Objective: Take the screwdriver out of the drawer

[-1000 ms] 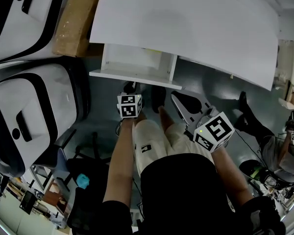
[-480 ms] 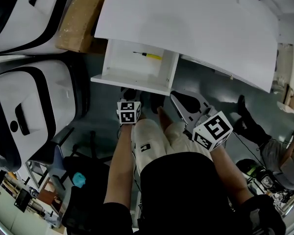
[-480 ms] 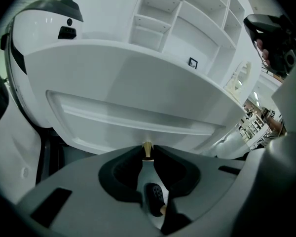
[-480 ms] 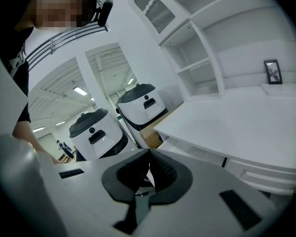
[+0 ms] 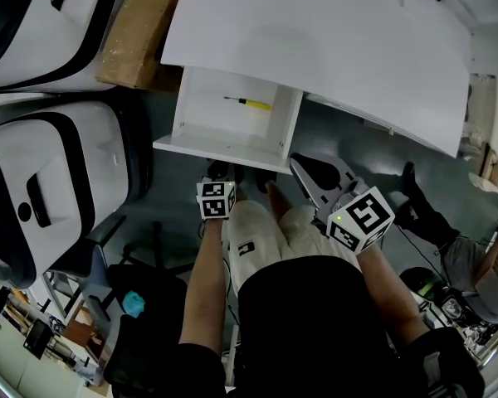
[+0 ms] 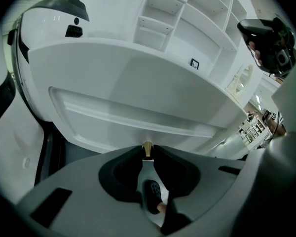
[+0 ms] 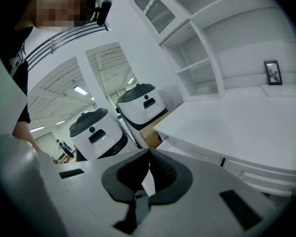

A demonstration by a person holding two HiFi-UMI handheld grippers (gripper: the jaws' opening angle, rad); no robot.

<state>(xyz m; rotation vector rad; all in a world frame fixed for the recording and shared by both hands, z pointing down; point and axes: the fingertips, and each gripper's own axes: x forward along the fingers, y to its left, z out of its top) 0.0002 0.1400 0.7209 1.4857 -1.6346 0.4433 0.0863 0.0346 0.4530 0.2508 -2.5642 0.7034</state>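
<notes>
The white drawer (image 5: pixel 217 143) stands pulled out from under the white table top (image 5: pixel 315 40). On its floor lies a screwdriver (image 5: pixel 251 102) with a yellow handle and a dark shaft. My left gripper (image 5: pixel 220 172) is at the drawer's front and is shut on the small brass knob (image 6: pixel 147 148) of the drawer front (image 6: pixel 138 112); in the left gripper view the left gripper (image 6: pixel 147 153) pinches that knob between its dark pads. My right gripper (image 5: pixel 299 164) hangs beside the drawer's right corner, apart from it. In the right gripper view the right gripper (image 7: pixel 149 154) has its jaws together with nothing between them.
Two large white machines with black trim (image 5: pixel 50 189) (image 5: pixel 33 15) stand to the left, with a cardboard box (image 5: pixel 137 31) between the upper one and the table. My own legs are below the drawer. Another person (image 5: pixel 473 264) is at the far right.
The drawer has slid out toward me with my left gripper on its knob, and the screwdriver inside has come into sight. The right gripper has stayed in place.
</notes>
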